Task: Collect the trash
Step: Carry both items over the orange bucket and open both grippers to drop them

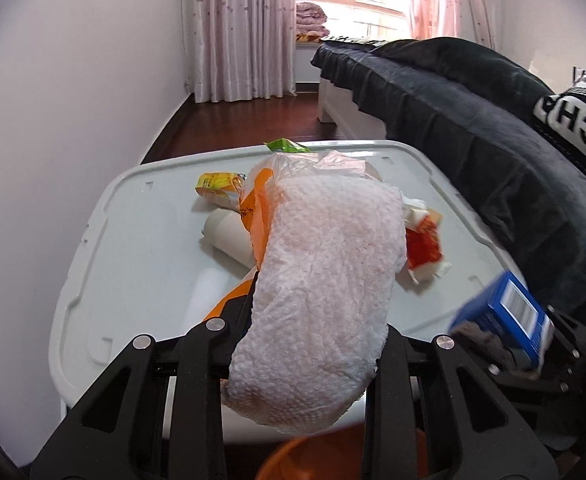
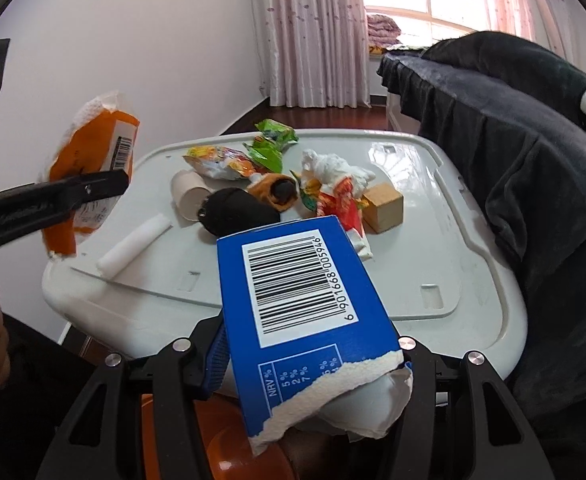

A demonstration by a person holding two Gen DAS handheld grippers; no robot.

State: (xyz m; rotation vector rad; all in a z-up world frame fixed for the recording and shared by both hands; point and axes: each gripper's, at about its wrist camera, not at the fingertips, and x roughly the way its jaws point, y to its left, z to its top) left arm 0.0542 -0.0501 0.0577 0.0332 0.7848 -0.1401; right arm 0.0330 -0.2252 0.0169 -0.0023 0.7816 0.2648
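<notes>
My left gripper (image 1: 313, 316) is shut on a tissue pack (image 1: 321, 300) in an orange and clear wrapper, held above the near edge of the white bin lid (image 1: 133, 272). It also shows in the right wrist view (image 2: 93, 172). My right gripper (image 2: 309, 344) is shut on a torn blue carton (image 2: 305, 312) with a barcode, held over the lid's near edge (image 2: 433, 300). The carton shows in the left wrist view (image 1: 509, 312). An orange bin (image 2: 221, 440) lies below both grippers.
On the lid lie snack wrappers (image 2: 229, 164), a green wrapper (image 2: 273, 140), a cardboard tube (image 2: 189, 196), a black pouch (image 2: 237, 212), a white foam roll (image 2: 133, 248), a wooden block (image 2: 385, 208) and a red wrapper (image 2: 341, 200). A dark-covered bed (image 2: 513, 140) stands at the right.
</notes>
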